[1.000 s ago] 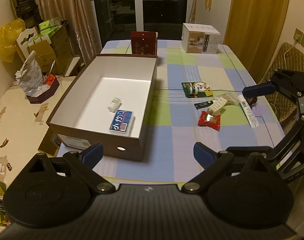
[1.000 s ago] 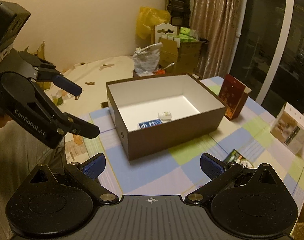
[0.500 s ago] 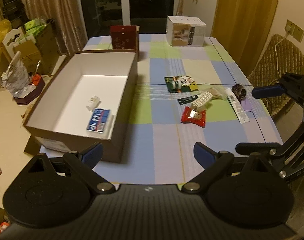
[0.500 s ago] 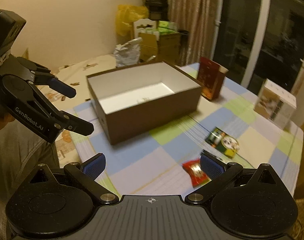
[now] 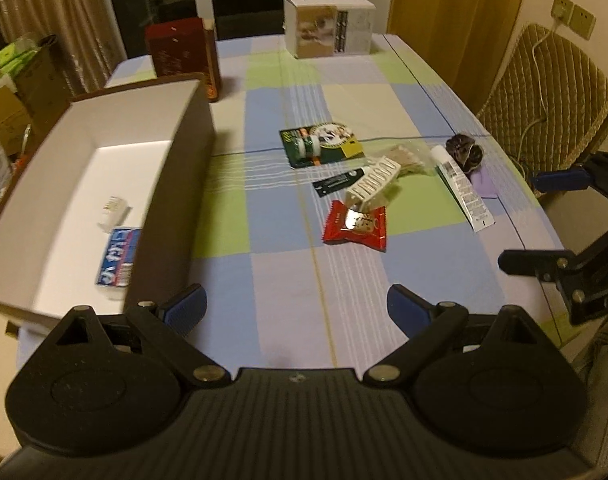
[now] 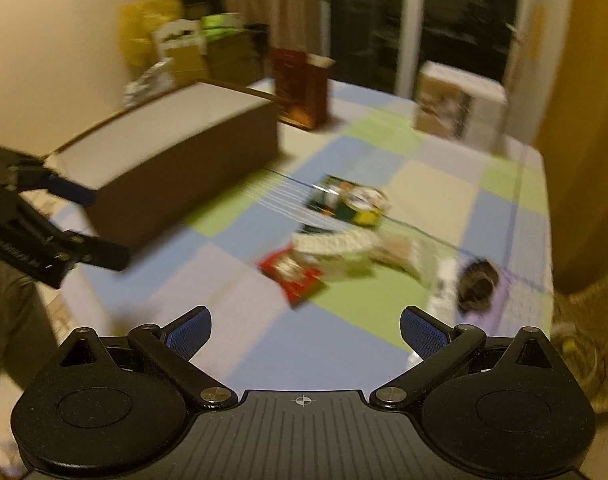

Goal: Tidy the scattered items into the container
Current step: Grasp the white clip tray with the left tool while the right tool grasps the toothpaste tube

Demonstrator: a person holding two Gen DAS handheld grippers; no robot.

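Left wrist view: two items lie in the box [image 5: 175, 132]; the scattered pile [image 5: 368, 196] right of it remains; both claws released, empty.

Both wrist views look forward from above the table's near edge (neither close in); each shows the brown box [image 5: 175, 168] ahead-left, the red packet [image 6: 291, 276] ahead.
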